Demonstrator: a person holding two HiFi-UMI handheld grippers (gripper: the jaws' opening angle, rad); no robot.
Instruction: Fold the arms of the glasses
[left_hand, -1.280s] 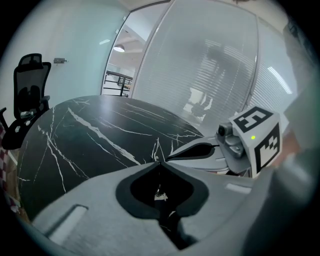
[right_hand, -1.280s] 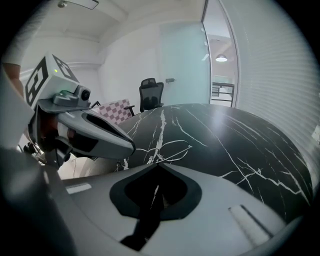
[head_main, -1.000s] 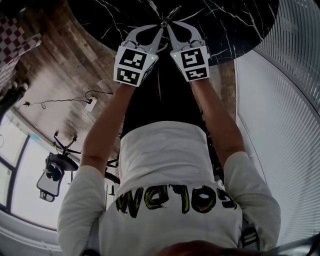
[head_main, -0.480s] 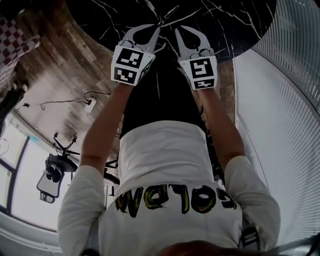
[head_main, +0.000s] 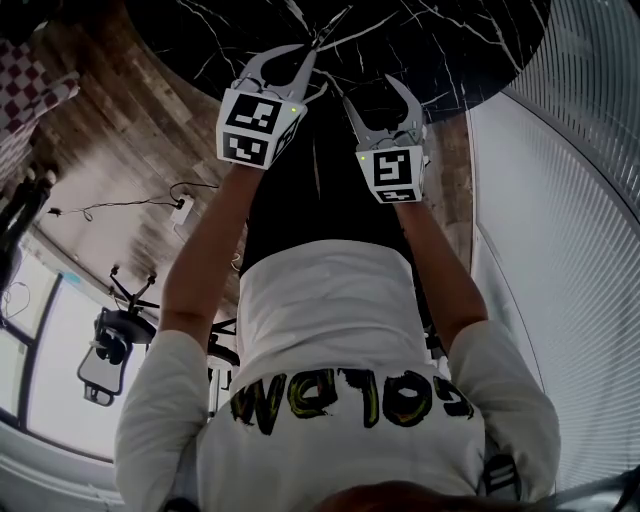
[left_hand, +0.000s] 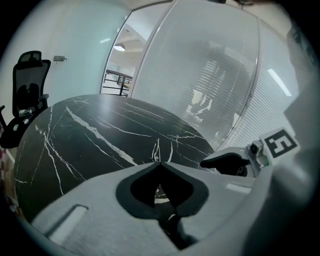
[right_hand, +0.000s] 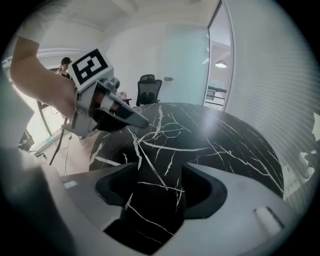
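Thin wire glasses (right_hand: 169, 131) lie on the black marble table (right_hand: 230, 150), hard to tell from its white veins. My left gripper (head_main: 314, 50) is shut, its tips on the frame's near end as far as I can see; in the left gripper view its jaws (left_hand: 159, 163) meet with a pale glint behind them. In the right gripper view it shows at the upper left (right_hand: 114, 112). My right gripper (head_main: 373, 90) stands back from the glasses, its jaws opening wide (right_hand: 161, 167) with only tabletop between them.
The round table's edge (head_main: 470, 95) runs just beyond my right hand. A frosted glass wall with blinds (head_main: 560, 250) stands on the right. A black office chair (left_hand: 27, 95) is at the table's far side. A cable and socket strip (head_main: 180, 208) lie on the wooden floor.
The right gripper was shut at the glasses beside the left one; it has let go, opened wide and drawn back to the right. The left gripper stayed put.
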